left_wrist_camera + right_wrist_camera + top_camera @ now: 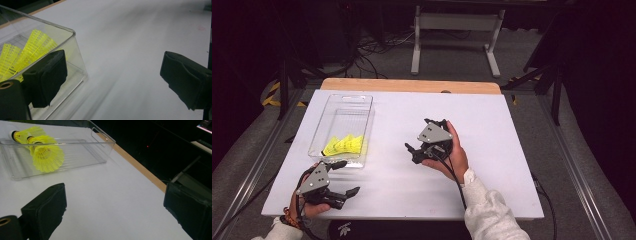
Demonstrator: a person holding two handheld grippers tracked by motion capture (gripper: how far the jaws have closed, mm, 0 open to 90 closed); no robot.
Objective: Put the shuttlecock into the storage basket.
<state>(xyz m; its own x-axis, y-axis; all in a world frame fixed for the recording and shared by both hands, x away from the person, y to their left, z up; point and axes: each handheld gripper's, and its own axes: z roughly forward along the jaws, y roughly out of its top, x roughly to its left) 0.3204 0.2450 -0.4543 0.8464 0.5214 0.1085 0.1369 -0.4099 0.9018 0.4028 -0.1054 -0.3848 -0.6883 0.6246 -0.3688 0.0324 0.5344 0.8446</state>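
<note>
A clear plastic bin (343,102) lies on the left of the white table (492,130), with yellow shuttlecocks (343,144) bunched at its near end. My left gripper (346,177) is open just in front of the bin's near right corner, and nothing is between its jaws. In the left gripper view (112,75) the bin's corner (73,33) and the shuttlecocks (27,50) sit beside the left jaw. My right gripper (416,136) is open at mid-table, pointing toward the bin. The right gripper view (115,205) shows the shuttlecocks (46,155) inside the bin (102,138) ahead.
A wooden strip (412,85) runs along the table's far edge. Beyond it are floor cables (372,47) and a white metal stand (457,22). Bare white tabletop stretches between the two grippers and out to the right.
</note>
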